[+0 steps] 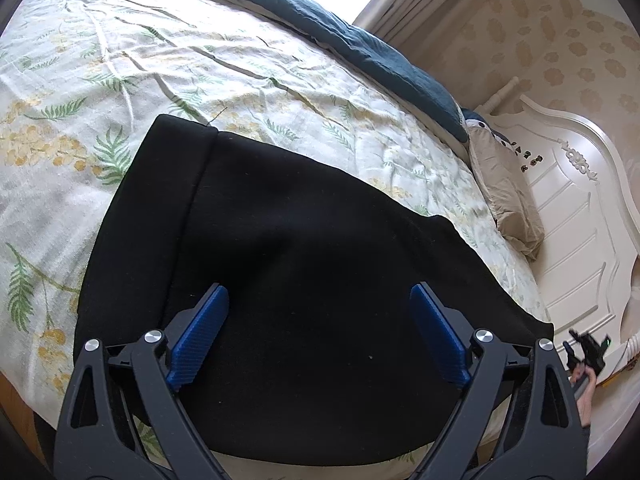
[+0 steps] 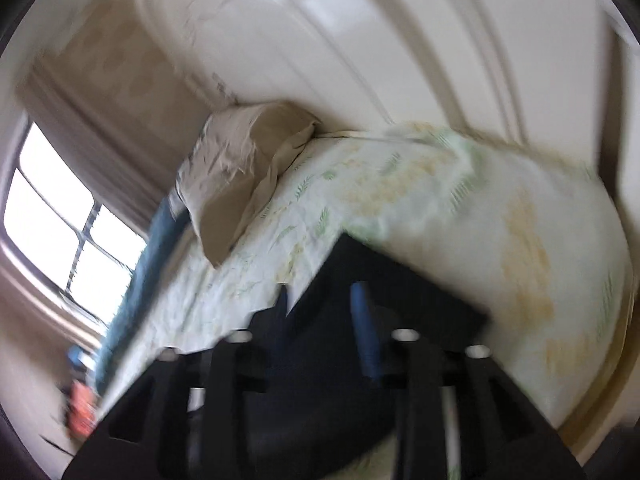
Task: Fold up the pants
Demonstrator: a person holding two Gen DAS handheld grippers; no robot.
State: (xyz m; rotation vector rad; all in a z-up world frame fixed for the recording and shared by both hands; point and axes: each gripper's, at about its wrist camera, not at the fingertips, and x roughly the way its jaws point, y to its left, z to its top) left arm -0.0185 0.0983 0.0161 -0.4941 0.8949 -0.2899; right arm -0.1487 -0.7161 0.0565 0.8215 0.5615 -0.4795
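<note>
The black pants (image 1: 300,240) lie folded flat on the flower-print bedsheet (image 1: 120,80), with a seamed band along their left edge. My left gripper (image 1: 320,296) hovers just above the near part of the pants, its blue pads wide apart and empty. In the blurred right wrist view my right gripper (image 2: 320,296) points at a corner of the pants (image 2: 400,280). Its fingers stand apart and I see only the pants behind the gap. In the left wrist view the right gripper (image 1: 585,350) shows small at the far right, held in a hand off the bed's edge.
A beige pillow (image 1: 508,200) leans at the white headboard (image 1: 572,220). A dark blue blanket (image 1: 360,40) runs along the far side of the bed under a bright window (image 2: 60,220). The near bed edge drops off below the pants.
</note>
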